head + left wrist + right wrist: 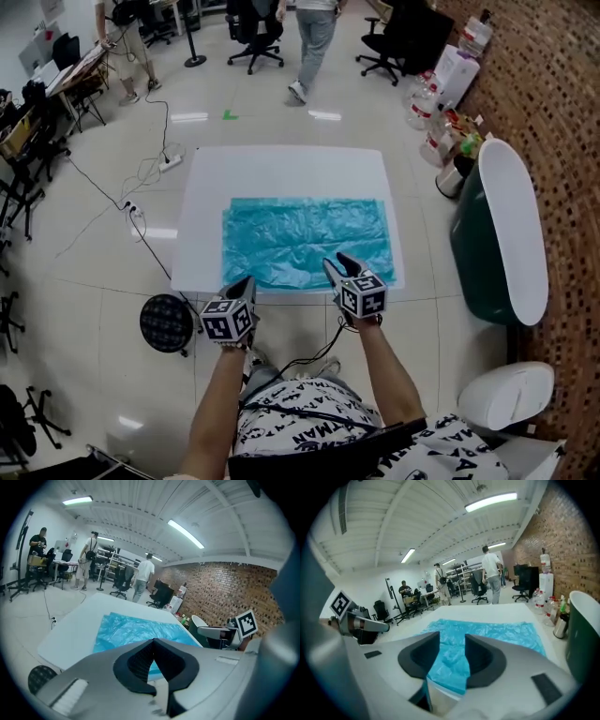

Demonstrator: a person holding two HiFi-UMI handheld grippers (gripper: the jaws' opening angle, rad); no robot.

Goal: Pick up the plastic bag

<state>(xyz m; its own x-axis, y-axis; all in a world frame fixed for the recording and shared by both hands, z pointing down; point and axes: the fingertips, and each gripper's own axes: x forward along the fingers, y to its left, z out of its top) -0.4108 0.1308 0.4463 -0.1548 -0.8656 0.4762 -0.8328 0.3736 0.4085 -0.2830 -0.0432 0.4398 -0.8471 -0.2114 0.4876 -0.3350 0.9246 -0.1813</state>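
While the crinkled turquoise plastic bag (305, 239) lies spread flat on the near half of the square white table (281, 169), its near edge close to the table's near edge, I log it as not lifted.

Right gripper (337, 265): over the bag's near-right edge. Its jaws stand partly apart with the pads parallel. Blue film shows in the gap between them, and neither pad presses on it.

Left gripper (247, 283): at the bag's near-left corner, over the table's near edge. Its jaw tips meet, closed. Blue film and white tabletop show through the slot behind the tips, below the gripper. I see no film pinched there.

Both grippers tilt down toward the far side.

Right of the table, a dark green tub with a white oval lid (511, 225) stands by the red brick wall (553, 103). On the floor at near left sits a round black stool (167, 323). Far off, a person in grey trousers (314, 33) walks among black office chairs (255, 28).
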